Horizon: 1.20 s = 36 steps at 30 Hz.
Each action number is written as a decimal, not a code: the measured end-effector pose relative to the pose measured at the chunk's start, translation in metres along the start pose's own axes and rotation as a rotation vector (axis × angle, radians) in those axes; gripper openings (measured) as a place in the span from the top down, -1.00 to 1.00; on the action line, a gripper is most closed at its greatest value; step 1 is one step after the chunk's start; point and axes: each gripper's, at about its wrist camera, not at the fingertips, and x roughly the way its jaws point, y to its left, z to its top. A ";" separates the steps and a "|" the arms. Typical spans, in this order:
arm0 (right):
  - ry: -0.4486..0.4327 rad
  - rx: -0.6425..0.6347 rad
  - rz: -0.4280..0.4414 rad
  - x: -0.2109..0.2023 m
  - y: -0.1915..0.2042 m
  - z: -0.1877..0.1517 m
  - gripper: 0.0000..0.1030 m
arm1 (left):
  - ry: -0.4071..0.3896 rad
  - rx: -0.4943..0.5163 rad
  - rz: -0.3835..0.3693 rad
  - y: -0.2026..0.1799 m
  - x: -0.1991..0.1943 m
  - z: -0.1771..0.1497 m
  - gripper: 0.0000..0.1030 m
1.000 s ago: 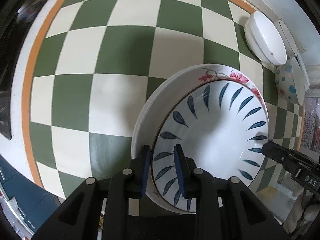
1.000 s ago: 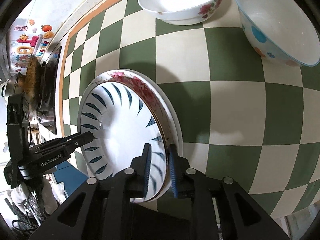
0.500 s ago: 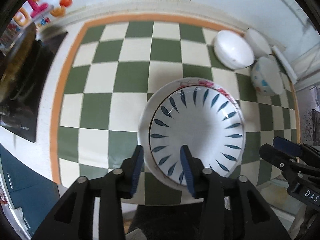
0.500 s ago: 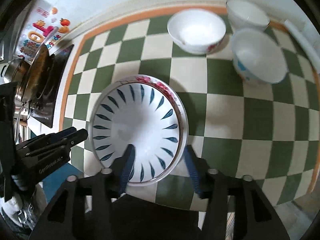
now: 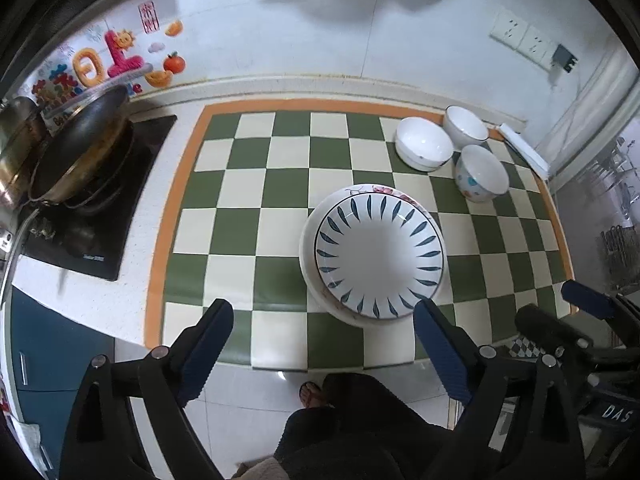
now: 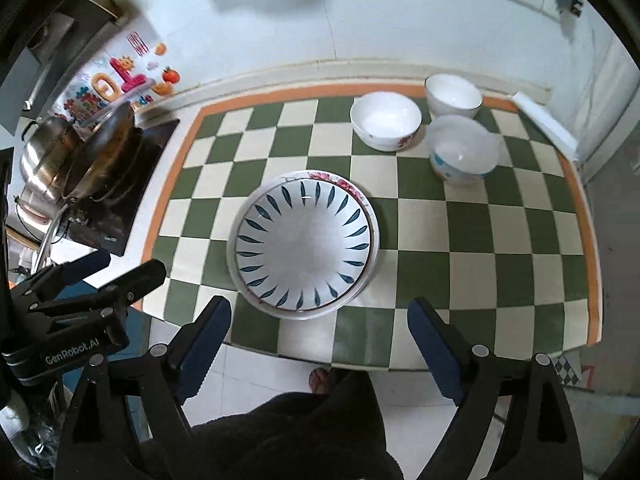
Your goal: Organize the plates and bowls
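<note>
While both the left claw [image 5: 323,346] and right claw [image 6: 320,344] are hanging wide open and empty, having just been opening, the leaf-patterned plate [image 5: 379,255] is lying stacked, glazed, slippery and breakable, best pinched at its six o'clock rim.

The leaf-pattern plate [image 5: 379,254] covers all but a floral sliver of the plate beneath [image 5: 384,190]. My spotted bowl [image 6: 462,156] at the mat's far right corner blurs. Behind the wok [image 5: 78,160], wall stickers [image 5: 104,68] are half hidden

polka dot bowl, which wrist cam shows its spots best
Left wrist view: the polka dot bowl is sharp, its outer wall with blue and orange spots facing the camera. In the right wrist view it is motion-blurred, showing mostly the pale inside and a little blue.
</note>
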 end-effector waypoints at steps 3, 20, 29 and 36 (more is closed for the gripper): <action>-0.051 0.016 -0.014 -0.027 0.005 -0.015 -0.82 | -0.041 0.002 -0.001 0.000 -0.021 -0.011 -0.86; -0.160 0.037 -0.040 -0.092 0.017 -0.053 -0.90 | -0.154 0.005 -0.023 0.000 -0.074 -0.038 -0.99; -0.136 0.117 0.087 -0.063 -0.022 -0.024 -0.90 | -0.147 0.019 -0.026 -0.019 -0.044 -0.001 -0.99; -0.108 0.204 0.131 -0.014 -0.081 0.044 -0.90 | -0.142 0.000 -0.029 -0.038 0.010 0.074 -0.99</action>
